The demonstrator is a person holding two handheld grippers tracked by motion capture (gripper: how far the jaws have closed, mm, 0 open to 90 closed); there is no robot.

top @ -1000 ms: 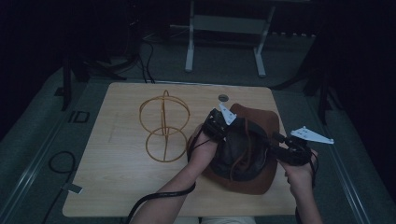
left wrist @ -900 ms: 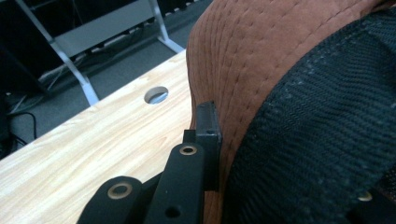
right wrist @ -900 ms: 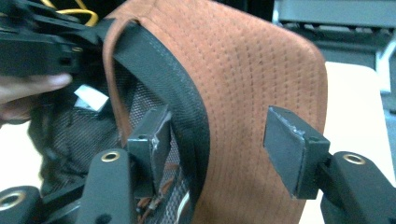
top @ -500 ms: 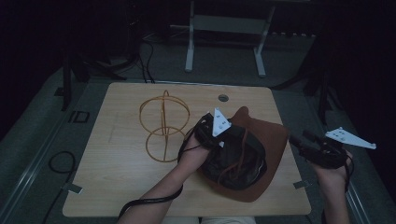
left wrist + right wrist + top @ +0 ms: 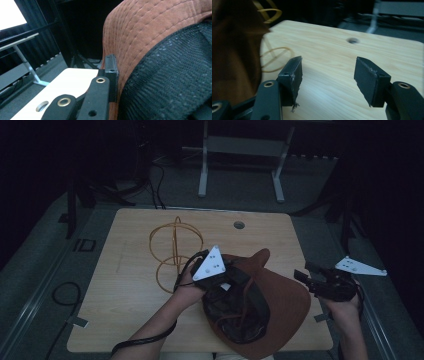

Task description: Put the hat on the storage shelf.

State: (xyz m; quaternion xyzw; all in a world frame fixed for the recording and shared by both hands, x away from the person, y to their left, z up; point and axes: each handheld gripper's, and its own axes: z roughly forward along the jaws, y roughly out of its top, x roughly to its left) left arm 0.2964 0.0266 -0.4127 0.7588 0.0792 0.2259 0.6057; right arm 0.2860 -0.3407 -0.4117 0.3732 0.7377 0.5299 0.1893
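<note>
Hat (image 5: 280,310), rust-brown, wide stitched brim, dark mesh lining facing up; it sits at the near right part of the table (image 5: 130,300), brim reaching toward the near edge and one brim flap raised at the far side. Left gripper (image 5: 235,279) is clamped on hat: in the left gripper view its jaws are pressed together on the brim (image 5: 150,32) where brown fabric meets the black mesh crown (image 5: 175,82). Grey three-cornered plate on top of that gripper sits over the hat's left edge; the left hand (image 5: 187,287) grips it from the left.

Right gripper (image 5: 312,279) is off the hat's right edge, apart from the fabric, over the table's right border. Its jaws stand apart with nothing between them; right gripper view shows bare wood in the gap (image 5: 327,72).

Gold wire stand (image 5: 172,252), rings and loops, stands left of the hat near table centre, just beside the left hand. Round cable hole (image 5: 239,225) in the tabletop toward the far edge.
</note>
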